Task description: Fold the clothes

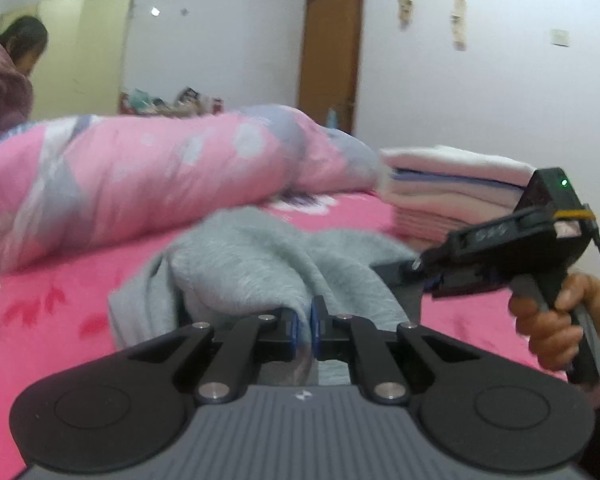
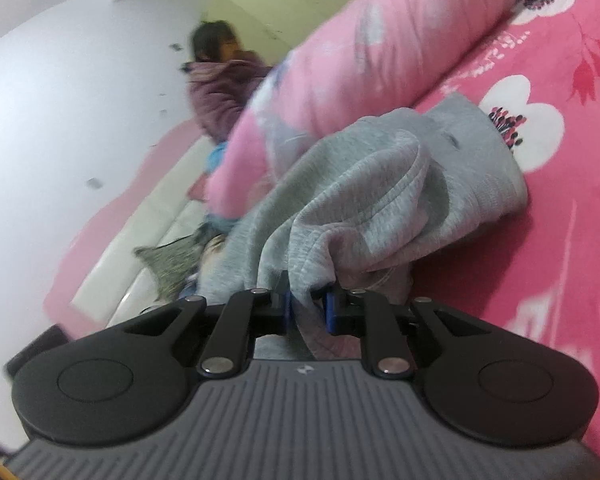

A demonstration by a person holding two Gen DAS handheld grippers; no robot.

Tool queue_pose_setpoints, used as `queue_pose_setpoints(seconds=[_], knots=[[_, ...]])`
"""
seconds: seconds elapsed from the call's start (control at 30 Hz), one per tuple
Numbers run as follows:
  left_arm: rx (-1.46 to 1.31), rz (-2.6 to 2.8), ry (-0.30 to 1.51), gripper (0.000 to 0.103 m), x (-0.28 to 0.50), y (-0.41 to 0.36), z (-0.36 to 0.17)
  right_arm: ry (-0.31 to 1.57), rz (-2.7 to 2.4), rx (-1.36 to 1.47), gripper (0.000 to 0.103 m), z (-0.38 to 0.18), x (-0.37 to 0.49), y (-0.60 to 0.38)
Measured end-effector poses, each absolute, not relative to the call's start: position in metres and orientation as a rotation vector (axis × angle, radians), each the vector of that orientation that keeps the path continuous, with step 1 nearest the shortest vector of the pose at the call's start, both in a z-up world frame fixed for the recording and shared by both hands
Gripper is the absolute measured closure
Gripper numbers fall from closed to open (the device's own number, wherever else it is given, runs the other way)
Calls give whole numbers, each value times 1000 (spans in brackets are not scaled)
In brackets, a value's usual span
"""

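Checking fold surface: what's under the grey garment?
The grey garment lies bunched on the pink floral bedsheet, pinched by both the left gripper and right gripper. Anything beneath its folds is hidden.

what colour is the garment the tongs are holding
Light heathered grey garment; it shows best in the right wrist view.

Landmark: grey garment (image 1: 260, 264), bunched on the bed (image 1: 60, 320).
- Behind it: passage blocked by rolled pink quilt (image 1: 148, 176).
- To its right rear: folded stack (image 1: 452, 188) obstructs.
- To its left: open pink bedsheet, passable.
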State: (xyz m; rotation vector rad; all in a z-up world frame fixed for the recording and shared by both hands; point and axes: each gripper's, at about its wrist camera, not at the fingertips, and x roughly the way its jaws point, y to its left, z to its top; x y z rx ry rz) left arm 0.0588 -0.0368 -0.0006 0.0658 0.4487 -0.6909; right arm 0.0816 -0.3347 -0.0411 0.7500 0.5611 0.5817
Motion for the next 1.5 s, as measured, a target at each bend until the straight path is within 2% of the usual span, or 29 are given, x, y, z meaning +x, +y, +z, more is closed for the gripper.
queue_pose_setpoints(seconds=[0.13, 0.37, 0.43, 0.47, 0.53, 0.57, 0.6, 0.73, 0.8, 0.93, 1.0, 1.03, 1.13, 1.2, 1.27, 1.33, 1.37, 1.4, 1.5], knots=[[12, -728, 526, 95, 14, -17, -17, 524, 615, 695, 90, -42, 4, -337], [-18, -695, 652, 92, -12, 4, -45, 717, 471, 722, 89, -94, -61, -345], [-34, -694, 628, 74, -14, 9, -40, 716, 431, 739, 87, -93, -65, -352], [-34, -690, 603, 70, -17, 11, -37, 706, 417, 745, 87, -90, -65, -357], [-23, -677, 556, 51, -22, 11, -31, 672, 404, 733, 85, -78, -62, -363], [-14, -670, 539, 47, -25, 10, -29, 657, 396, 719, 83, -72, -60, -365], [-10, -658, 527, 42, -27, 10, -28, 646, 384, 699, 79, -66, -57, -366], [-23, -610, 515, 34, -26, 5, -24, 603, 343, 673, 63, -50, -45, -371], [-32, -587, 514, 34, -23, 3, -24, 583, 333, 681, 47, -46, -37, -375], [-34, -576, 497, 34, -11, -6, -24, 589, 289, 714, 39, -47, -8, -385], [-27, -569, 489, 34, -2, -10, -23, 621, 260, 746, 28, -55, 10, -388], [-19, -566, 483, 35, 4, -13, -22, 642, 242, 767, 26, -61, 19, -389], [24, -564, 460, 37, 19, -23, -21, 744, 168, 877, 24, -88, 40, -394], [57, -570, 447, 41, 29, -29, -20, 806, 165, 953, 24, -108, 47, -391], [77, -566, 475, 56, 39, -33, -27, 838, 239, 1022, 24, -124, 50, -381], [96, -547, 526, 76, 49, -36, -36, 832, 283, 1000, 29, -127, 51, -367], [99, -536, 550, 79, 53, -36, -41, 819, 287, 968, 43, -127, 51, -361], [99, -526, 574, 84, 56, -34, -46, 797, 286, 927, 62, -123, 49, -357], [113, -491, 605, 86, 58, -25, -55, 694, 348, 892, 88, -110, 36, -351]])
